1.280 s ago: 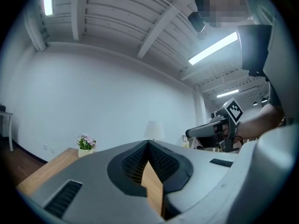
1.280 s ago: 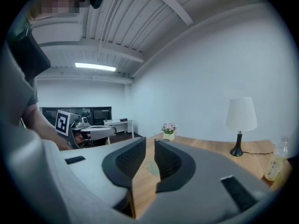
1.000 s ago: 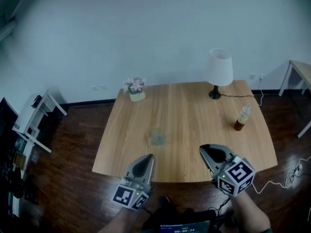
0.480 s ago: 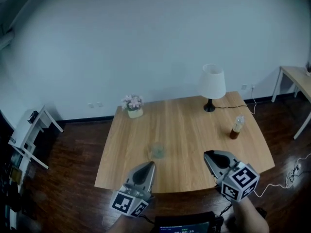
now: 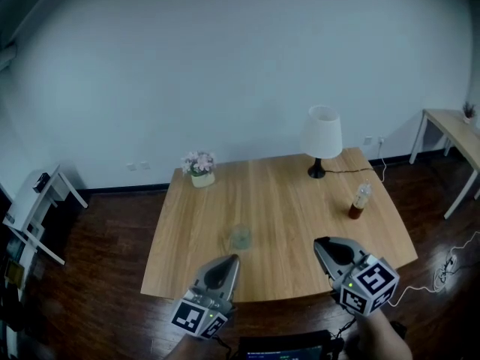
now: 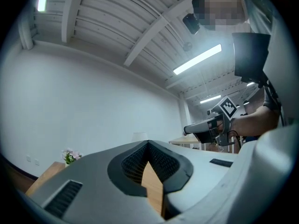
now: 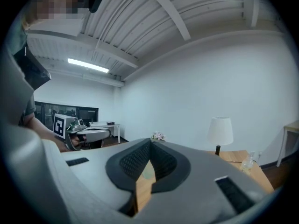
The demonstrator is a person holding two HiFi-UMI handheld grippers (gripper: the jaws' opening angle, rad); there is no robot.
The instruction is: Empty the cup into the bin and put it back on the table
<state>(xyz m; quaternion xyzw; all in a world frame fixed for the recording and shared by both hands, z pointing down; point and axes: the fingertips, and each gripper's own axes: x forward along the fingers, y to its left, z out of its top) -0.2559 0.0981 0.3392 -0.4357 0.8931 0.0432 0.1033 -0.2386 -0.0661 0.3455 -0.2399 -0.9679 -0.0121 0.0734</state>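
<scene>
The clear cup (image 5: 241, 237) stands upright on the wooden table (image 5: 300, 201), near its front edge. My left gripper (image 5: 231, 259) hovers just in front of the cup and a little to its left, shut and holding nothing. My right gripper (image 5: 321, 244) is off to the cup's right over the table's front edge, also shut and empty. In the right gripper view the cup (image 7: 148, 171) shows faintly through the slot below the closed jaw tips (image 7: 150, 143). The left gripper view looks over the closed tips (image 6: 148, 143) at the wall. No bin is in view.
On the table stand a white lamp (image 5: 322, 133) at the back right, a small flower pot (image 5: 199, 165) at the back left, and a brown-bottomed bottle (image 5: 358, 201) at the right. A white stand (image 5: 34, 201) sits on the dark floor at left, another table (image 5: 450, 126) at right.
Both grippers have risen slightly while staying shut. The head view has tilted up, so more wall shows. The cup has not moved.
</scene>
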